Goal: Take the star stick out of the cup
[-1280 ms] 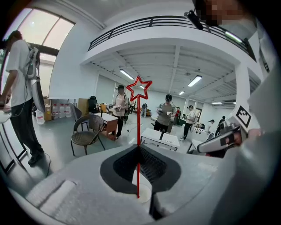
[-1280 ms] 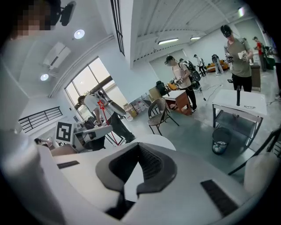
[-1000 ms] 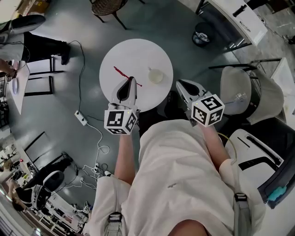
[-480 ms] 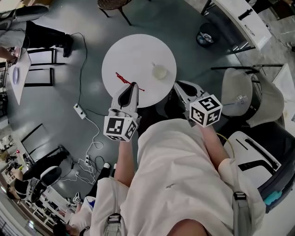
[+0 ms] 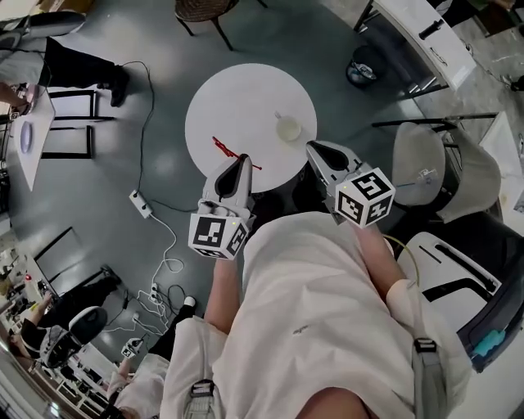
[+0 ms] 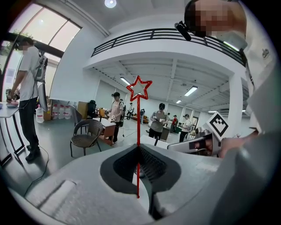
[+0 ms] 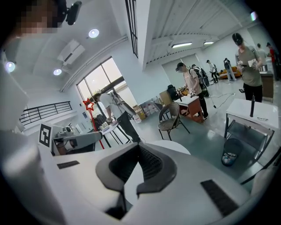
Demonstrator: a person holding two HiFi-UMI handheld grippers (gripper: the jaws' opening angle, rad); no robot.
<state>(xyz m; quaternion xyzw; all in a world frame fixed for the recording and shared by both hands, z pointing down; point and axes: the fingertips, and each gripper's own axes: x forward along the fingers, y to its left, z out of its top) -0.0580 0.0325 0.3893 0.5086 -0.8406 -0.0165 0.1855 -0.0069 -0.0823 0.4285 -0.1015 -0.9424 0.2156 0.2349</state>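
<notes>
A thin red star stick [image 5: 223,146] slants over the near left part of the round white table [image 5: 237,98], with my left gripper [image 5: 243,157] shut on its lower end. In the left gripper view the star stick [image 6: 138,127] stands upright between the closed jaws of my left gripper [image 6: 138,147], star on top. The pale cup [image 5: 288,128] sits on the table's right side, apart from the stick. My right gripper [image 5: 311,146] hovers at the table's near right edge. The right gripper [image 7: 138,146] is shut and holds nothing.
A white armchair [image 5: 426,155] stands to the right of the table, and a dark bin [image 5: 360,61] lies beyond it. A power strip with cables [image 5: 143,209] lies on the floor at left. A wicker chair [image 5: 201,8] stands at the far side. Several people stand around the room.
My left gripper, still holding the stick, has drifted slightly right and toward me. The right gripper has barely moved.
</notes>
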